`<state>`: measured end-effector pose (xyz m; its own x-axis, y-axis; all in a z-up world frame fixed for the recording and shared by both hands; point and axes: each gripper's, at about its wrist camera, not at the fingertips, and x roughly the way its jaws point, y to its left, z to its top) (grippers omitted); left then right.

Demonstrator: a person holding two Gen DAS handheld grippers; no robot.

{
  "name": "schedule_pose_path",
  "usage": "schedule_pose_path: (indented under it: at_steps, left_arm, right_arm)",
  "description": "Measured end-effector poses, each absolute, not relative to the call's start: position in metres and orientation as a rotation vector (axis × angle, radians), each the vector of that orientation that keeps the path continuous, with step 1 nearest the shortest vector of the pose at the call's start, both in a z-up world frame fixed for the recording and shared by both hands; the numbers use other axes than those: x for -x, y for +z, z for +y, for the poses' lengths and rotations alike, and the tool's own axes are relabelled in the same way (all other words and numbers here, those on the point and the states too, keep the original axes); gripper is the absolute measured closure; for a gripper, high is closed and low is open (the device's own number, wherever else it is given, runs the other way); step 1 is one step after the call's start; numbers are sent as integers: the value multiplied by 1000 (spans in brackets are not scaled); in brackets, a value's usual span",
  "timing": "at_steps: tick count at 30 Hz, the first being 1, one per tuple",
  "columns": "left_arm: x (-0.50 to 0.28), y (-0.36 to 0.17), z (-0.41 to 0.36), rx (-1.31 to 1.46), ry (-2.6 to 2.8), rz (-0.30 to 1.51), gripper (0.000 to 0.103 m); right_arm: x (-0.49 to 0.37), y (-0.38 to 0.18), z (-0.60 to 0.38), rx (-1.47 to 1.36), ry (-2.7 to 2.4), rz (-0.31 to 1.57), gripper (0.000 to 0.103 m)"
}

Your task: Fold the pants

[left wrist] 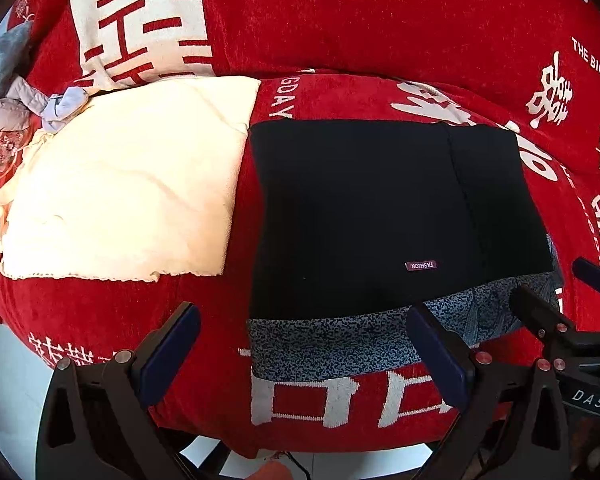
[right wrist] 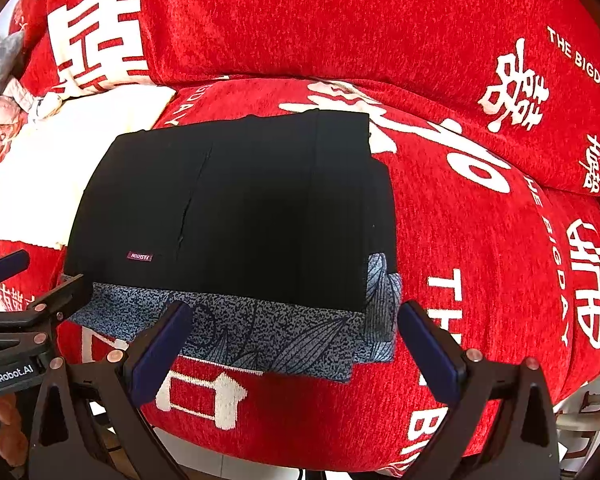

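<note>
The black pants lie folded flat on the red sofa cushion, atop a blue-grey patterned garment. Left tool and right tool: both spread, holding nothing. The fabric appears soft, light and limp; grip a folded edge through all layers.

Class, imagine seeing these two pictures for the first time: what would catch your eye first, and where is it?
The folded black pants lie mid-cushion on the bright red sofa cover with white lettering. A blue-grey patterned cloth peeks from under their near edge. Left of them lies a cream cloth.
</note>
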<state>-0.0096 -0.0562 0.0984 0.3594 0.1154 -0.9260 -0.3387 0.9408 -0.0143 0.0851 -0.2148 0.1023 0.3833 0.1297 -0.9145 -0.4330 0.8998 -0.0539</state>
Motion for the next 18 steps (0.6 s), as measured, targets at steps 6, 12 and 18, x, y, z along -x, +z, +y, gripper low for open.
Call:
schedule_pose_path:
  at_steps: [6,12,18]
  left_arm:
    - [9,97,-58,210,294,1175,0]
    - [9,96,-58,214,294,1179,0]
    - [10,96,-59,216,296,1184,0]
  right_arm:
    - [-85,102,-215,305,366,1125,1]
    - [-83,102,-213,304,366,1129,0]
    - [-82,101,-212,305,366,1130,0]
